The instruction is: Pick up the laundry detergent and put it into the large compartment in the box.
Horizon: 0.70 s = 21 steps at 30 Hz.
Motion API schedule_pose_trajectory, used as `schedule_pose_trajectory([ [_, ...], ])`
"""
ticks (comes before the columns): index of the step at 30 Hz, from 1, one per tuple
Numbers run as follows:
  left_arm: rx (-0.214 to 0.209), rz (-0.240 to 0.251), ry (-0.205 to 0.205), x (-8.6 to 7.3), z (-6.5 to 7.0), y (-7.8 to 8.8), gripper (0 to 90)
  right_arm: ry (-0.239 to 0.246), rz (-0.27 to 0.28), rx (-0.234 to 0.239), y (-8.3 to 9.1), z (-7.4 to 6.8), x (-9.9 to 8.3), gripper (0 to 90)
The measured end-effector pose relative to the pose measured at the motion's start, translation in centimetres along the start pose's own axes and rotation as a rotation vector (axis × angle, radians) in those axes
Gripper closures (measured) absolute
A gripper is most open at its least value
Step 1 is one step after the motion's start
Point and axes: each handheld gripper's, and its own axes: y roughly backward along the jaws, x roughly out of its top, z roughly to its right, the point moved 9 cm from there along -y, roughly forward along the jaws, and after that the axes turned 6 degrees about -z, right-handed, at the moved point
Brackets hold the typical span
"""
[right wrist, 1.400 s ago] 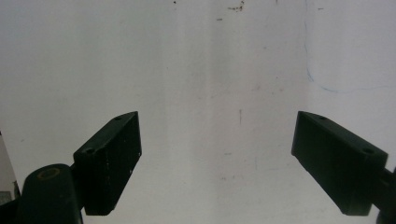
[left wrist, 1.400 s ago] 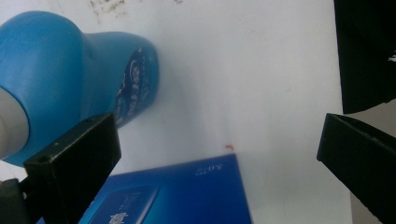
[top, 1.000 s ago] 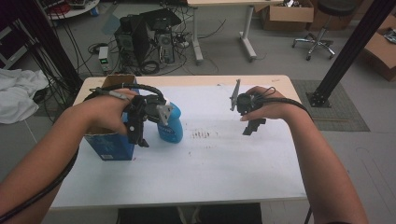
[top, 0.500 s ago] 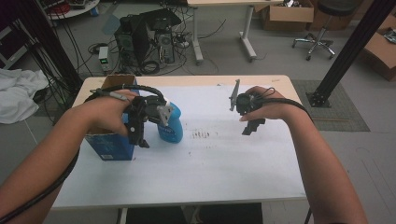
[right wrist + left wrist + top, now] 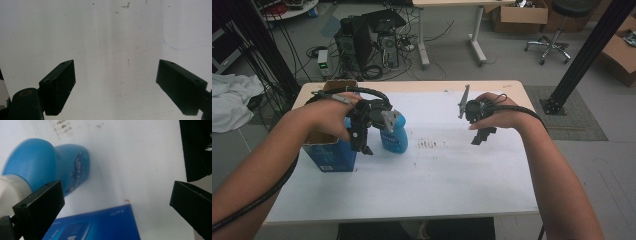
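Observation:
A blue bottle with a white cap stands on the white table, just right of a blue box whose top is open. My left gripper hangs open over the gap between the box and the bottle, holding nothing. In the left gripper view the blue bottle lies beyond the left jaw and the blue box sits low between the wide-apart jaws of my left gripper. My right gripper hovers over bare table at the right. In its own view my right gripper is open and empty.
Small dark marks dot the table's middle. Behind the table are computer towers with loose cables, another table's legs and a chair. A black post stands at the right and white cloth lies at the left.

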Motion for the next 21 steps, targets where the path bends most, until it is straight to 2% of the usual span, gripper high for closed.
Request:
schedule_pose_trajectory([
  [4,0.033,0.027,-0.024,0.3,-0.6,1.3,0.1,-0.002,0.004,0.002,-0.2,-0.1,0.2,16.1],
  [8,0.057,0.02,-0.047,0.5,-1.3,2.3,0.1,-0.014,-0.006,-0.001,-0.4,0.0,0.1,16.2],
  [11,0.057,-0.001,-0.058,0.5,-1.8,2.7,0.1,-0.019,-0.022,0.011,-0.4,-0.4,-0.1,16.4],
  [21,0.043,0.019,-0.074,0.8,-4.2,3.6,0.1,-0.032,0.001,-0.002,-0.1,-1.2,-0.7,16.3],
])
